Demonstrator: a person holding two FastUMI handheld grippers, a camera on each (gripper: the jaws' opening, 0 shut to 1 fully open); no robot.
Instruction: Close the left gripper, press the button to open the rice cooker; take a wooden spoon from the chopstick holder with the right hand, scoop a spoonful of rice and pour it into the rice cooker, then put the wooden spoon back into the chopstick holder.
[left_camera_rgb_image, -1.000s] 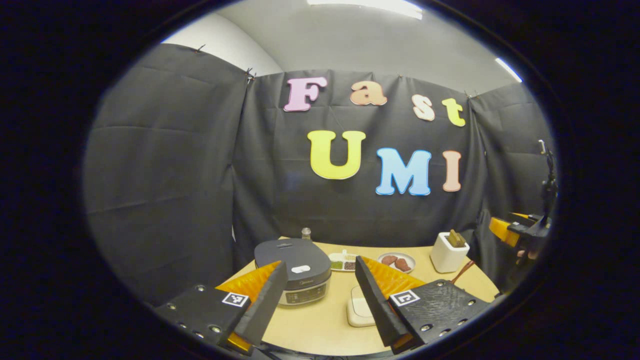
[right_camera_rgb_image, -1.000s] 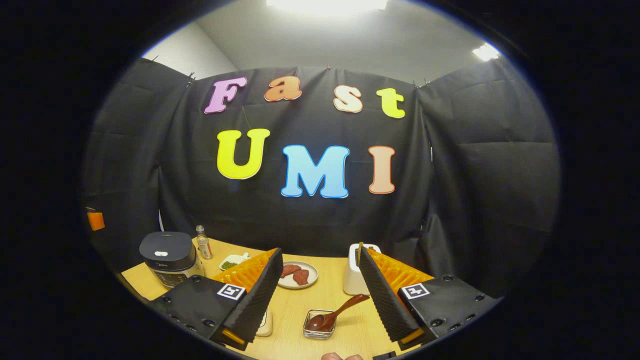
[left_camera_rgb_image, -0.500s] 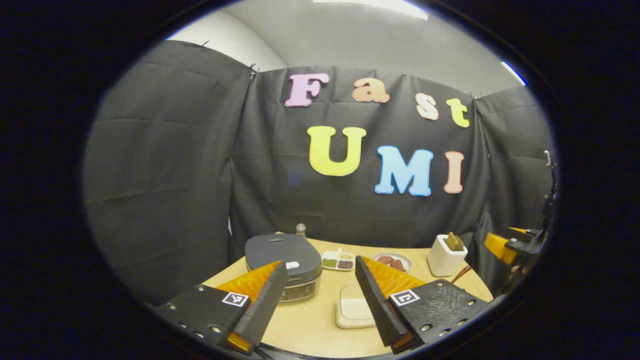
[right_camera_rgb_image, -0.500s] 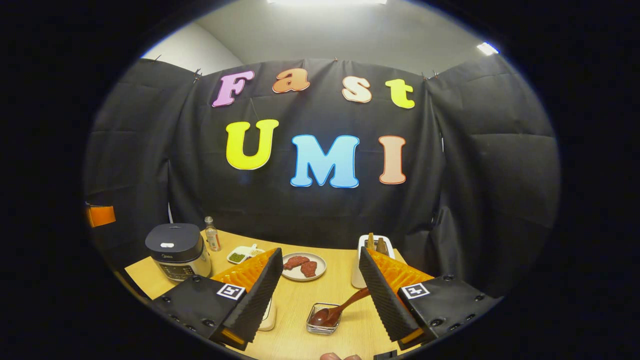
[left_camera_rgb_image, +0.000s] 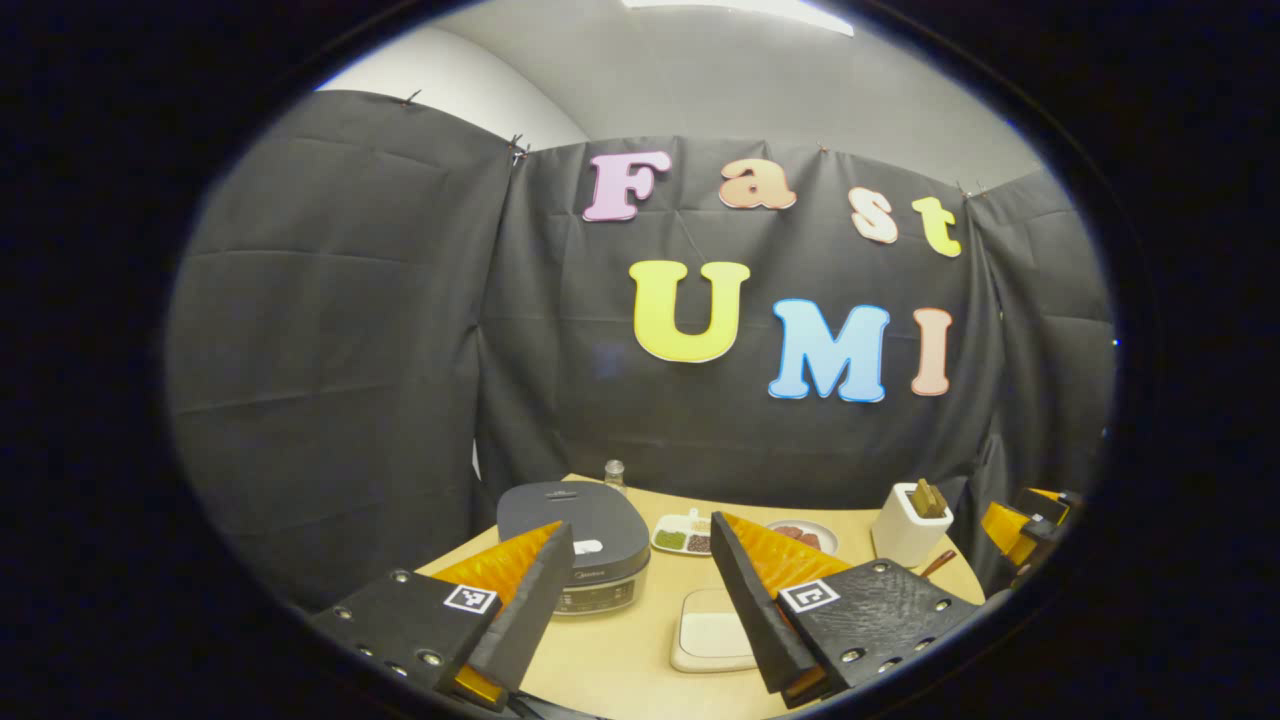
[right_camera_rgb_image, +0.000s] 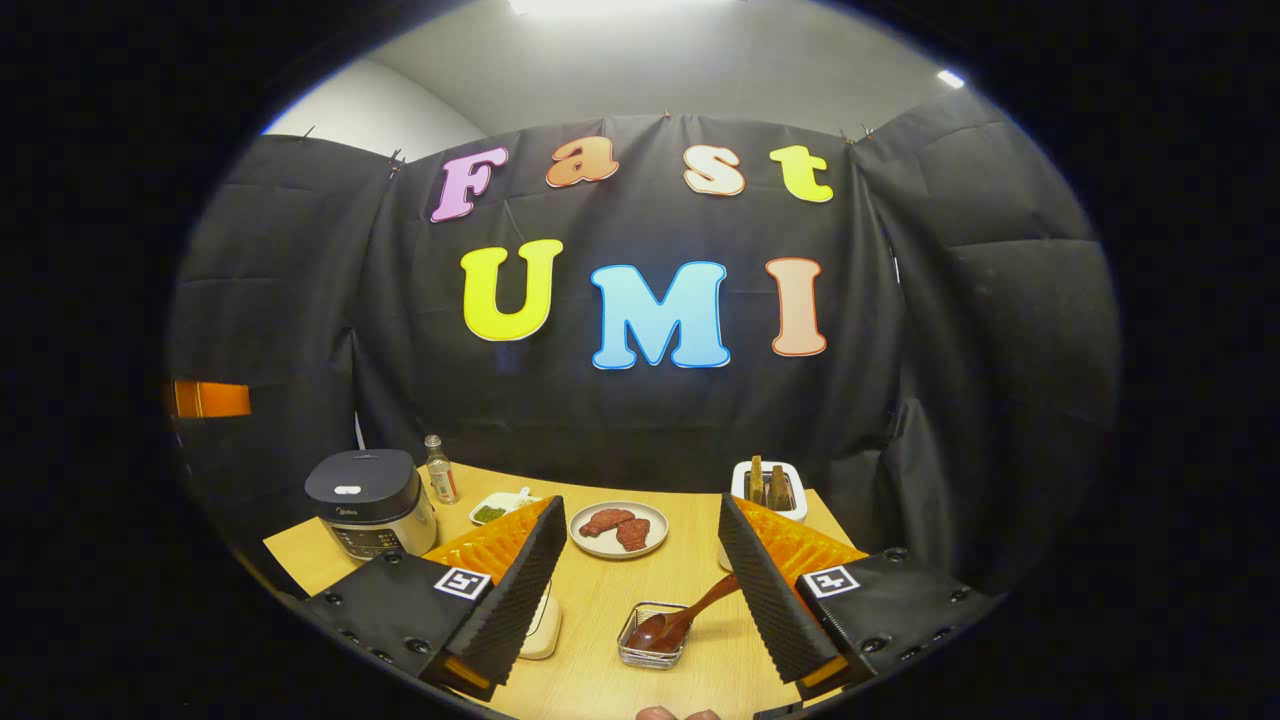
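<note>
Rice cooker (left_camera_rgb_image: 574, 541), one, lid down, sits on the wooden table (left_camera_rgb_image: 620, 660) just past the left gripper (left_camera_rgb_image: 640, 590), whose fingers are spread wide. The right gripper (right_camera_rgb_image: 640, 585) is likewise spread, holding nothing. Beyond it: one small glass dish (right_camera_rgb_image: 652, 640) with one spoon (right_camera_rgb_image: 690, 615), one plate (right_camera_rgb_image: 618, 528) bearing two red pieces, one white chopstick holder (right_camera_rgb_image: 765, 488) with two wooden handles.

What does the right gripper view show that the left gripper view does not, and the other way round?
Right gripper view: a small clear square dish on the table, with the bowl of a dark wooden spoon resting in it.
Left gripper view: the whole top of a flat white square box, and a white divided dish with green and dark fillings.
Both: the dark-lidded rice cooker, closed, a small clear bottle, the white chopstick holder and a round plate.
</note>
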